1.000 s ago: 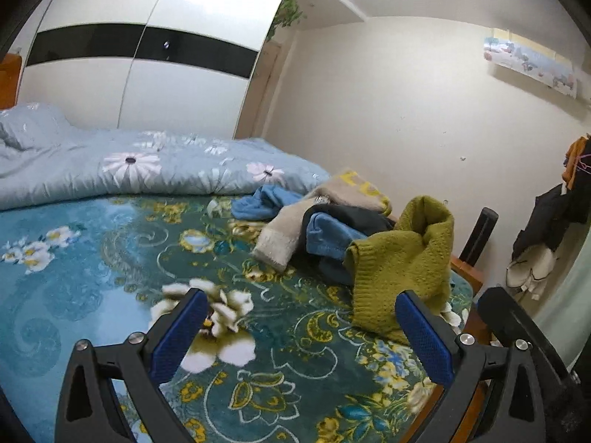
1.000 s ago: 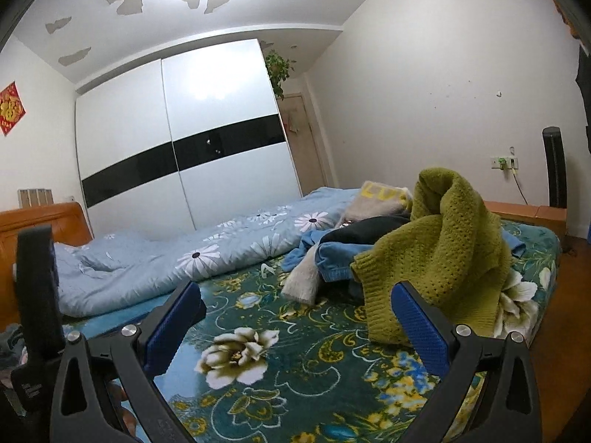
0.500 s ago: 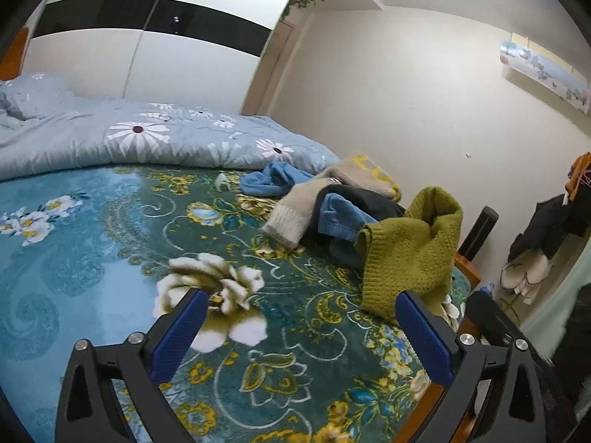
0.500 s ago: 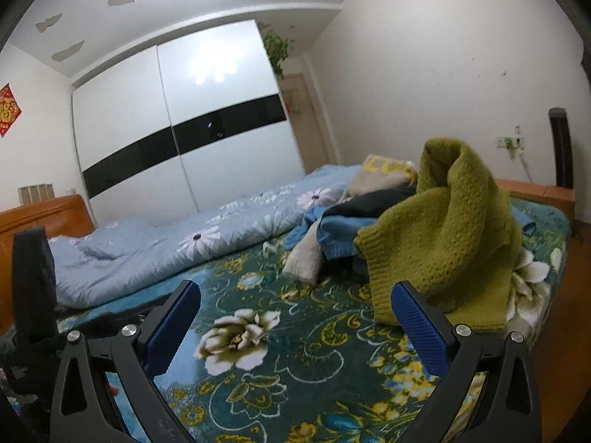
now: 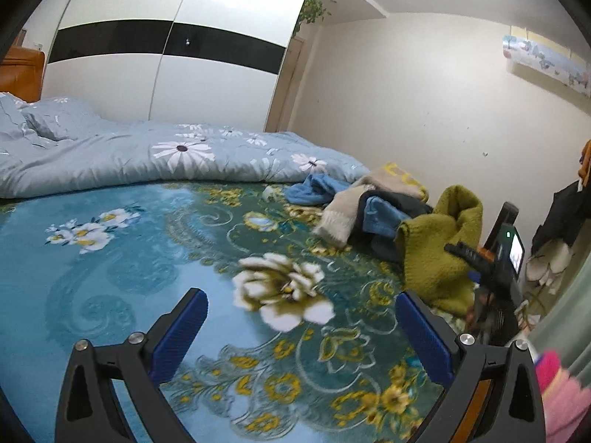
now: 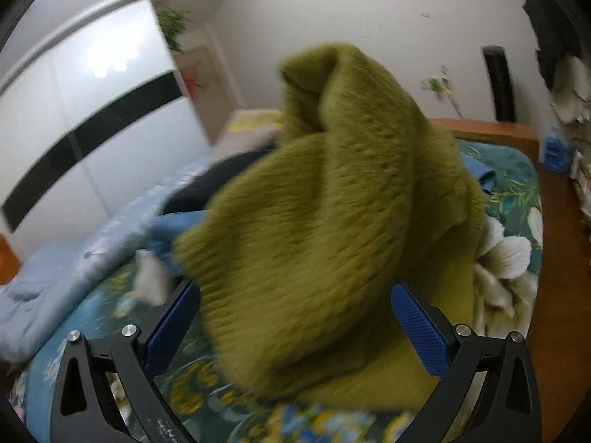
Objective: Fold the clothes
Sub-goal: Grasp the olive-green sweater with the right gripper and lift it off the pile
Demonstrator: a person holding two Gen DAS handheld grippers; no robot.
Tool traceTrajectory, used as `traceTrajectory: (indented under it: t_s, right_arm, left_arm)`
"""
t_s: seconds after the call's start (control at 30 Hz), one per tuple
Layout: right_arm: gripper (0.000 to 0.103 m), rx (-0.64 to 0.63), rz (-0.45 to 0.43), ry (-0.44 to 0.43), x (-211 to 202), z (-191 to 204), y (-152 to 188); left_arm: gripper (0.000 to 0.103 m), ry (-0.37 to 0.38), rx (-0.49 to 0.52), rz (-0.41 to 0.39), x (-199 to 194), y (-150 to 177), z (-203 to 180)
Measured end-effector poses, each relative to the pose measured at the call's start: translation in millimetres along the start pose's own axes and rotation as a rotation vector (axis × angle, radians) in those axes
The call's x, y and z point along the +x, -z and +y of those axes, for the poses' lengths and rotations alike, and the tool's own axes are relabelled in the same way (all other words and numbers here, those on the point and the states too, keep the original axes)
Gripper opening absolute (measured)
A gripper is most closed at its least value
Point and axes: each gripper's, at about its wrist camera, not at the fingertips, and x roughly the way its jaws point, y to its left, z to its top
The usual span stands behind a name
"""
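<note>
Reaching for the crumpled olive-green knitted sweater at the bed's corner, the right gripper has its jaws spread, fabric between them (unpinched). The left gripper hovers agape over the floral bedspread. Next, I judge: clamp, lift, spread flat.

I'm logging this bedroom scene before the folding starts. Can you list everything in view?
green knit sweater: one, olive, front of pile at bed's foot
other clothes: several, blue, beige, dark, heaped behind sweater
bedspread: one, teal floral, covering bed
quilt: one, light blue with daisies, bunched along the bed's far side
wardrobe: one, white with black band, far wall
left gripper: open, above bedspread
right gripper: open, sweater between its fingers
</note>
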Motion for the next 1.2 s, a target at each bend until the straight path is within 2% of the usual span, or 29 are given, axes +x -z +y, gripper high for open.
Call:
traceTrajectory:
  t_s: [0.03,0.1,0.13,0.2,0.23,0.27,0.33,0.53,0.63,0.73,0.97,1.07,1.2]
  right_arm:
    - [0.099,0.036,0.026,-0.002,8.1,-6.4,-3.7]
    - [0.081,0.144,0.093,-0.048,23.3,-21.3,-6.8]
    - [0.064,0.201,0.127,-0.074,31.0,-29.2,-8.0]
    - [0.054,0.304,0.166,-0.116,38.2,-42.4,-8.0]
    - [0.043,0.334,0.166,-0.13,37.1,-46.5,-8.0]
    - [0.038,0.353,0.163,-0.146,34.7,-49.2,-8.0]
    - [0.033,0.365,0.152,-0.183,26.0,-51.4,-8.0]
    - [0.029,0.264,0.12,-0.329,-26.6,-22.9,-20.8]
    - [0.028,0.126,0.115,-0.419,-61.1,18.9,-25.9]
    - [0.028,0.002,0.146,-0.566,-90.7,75.4,-15.1]
    - [0.028,-0.236,0.296,-0.894,-137.6,225.3,48.5]
    - [0.027,-0.297,0.414,-1.009,-140.5,287.7,104.0]
    - [0.027,-0.39,0.573,-1.051,-124.1,366.5,194.3]
  left_arm:
    - [0.103,-0.011,0.007,0.009,-1.9,1.5,2.2]
    - [0.103,-0.019,-0.014,0.014,-4.3,5.3,10.1]
    - [0.103,-0.023,-0.025,0.016,-5.5,7.3,14.0]
    - [0.103,-0.026,-0.058,0.022,-9.0,9.1,22.6]
    - [0.103,-0.027,-0.077,0.019,-10.9,11.5,28.1]
    - [0.103,-0.052,-0.106,0.002,-9.7,15.5,33.1]
    - [0.103,-0.053,-0.134,-0.006,-13.3,19.1,41.9]
    - [0.103,-0.052,-0.195,-0.028,-29.2,23.6,65.2]
    - [0.103,-0.051,-0.226,-0.044,-39.5,26.3,78.2]
    - [0.103,-0.057,-0.261,-0.075,-52.8,28.9,91.7]
    - [0.103,-0.12,-0.323,-0.191,-115.5,37.4,136.6]
    - [0.103,-0.168,-0.351,-0.233,-146.9,45.6,157.7]
    - [0.103,-0.246,-0.379,-0.258,-185.3,61.1,186.0]
